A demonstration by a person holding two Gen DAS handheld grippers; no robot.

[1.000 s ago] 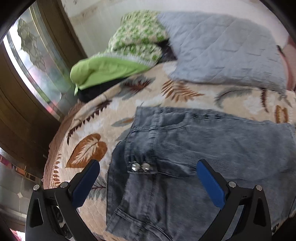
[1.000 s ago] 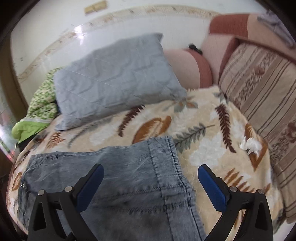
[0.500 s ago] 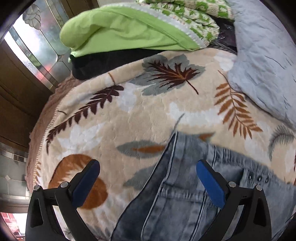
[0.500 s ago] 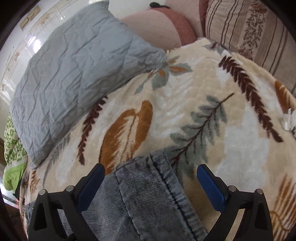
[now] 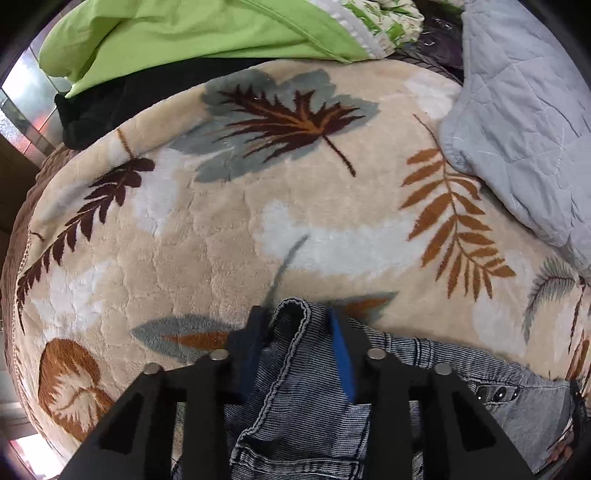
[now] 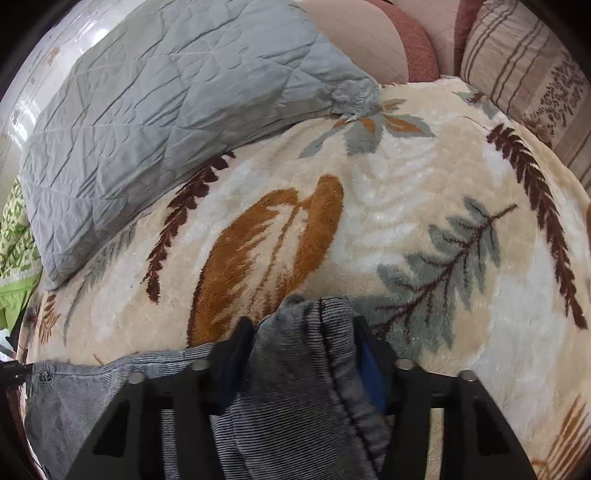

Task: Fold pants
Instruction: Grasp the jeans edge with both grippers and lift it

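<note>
Left gripper [image 5: 297, 321]: it is held low over the blanket [image 5: 229, 236], tilted forward and down, with its 2 fingers drawn close together. A bunched fold of the pants [image 5: 295, 398], at a stitched edge near the waistband, is pinched between the blue pads [image 5: 341, 354]. The fold is seen standing up between the fingers, its rounded top just clear of the fingertips. 2 small rivets are noted on the denim to the right of the gripper.

Right gripper [image 6: 303, 328]: it is held in a matching low, forward-tilted pose. Its 2 fingers are narrowed onto a gathered hem end of the pants [image 6: 295, 369], which is clamped between them and is humped upward at the tips. Only a sliver of the right blue pad [image 6: 371, 373] is visible; the left pad is hidden by cloth.

Pants location: the grey-blue denim is spread flat on the leaf-patterned blanket, at the near edge of both views, and is stretched between the 2 grippers.

Surroundings: a grey quilted pillow [image 6: 166, 96] is recorded lying on the far part of the blanket, well apart from the pants. A green bedcover [image 5: 192, 29] is bundled at the far left, over a dark cloth. Striped cushions [image 6: 524, 66] are seen at the far right.
</note>
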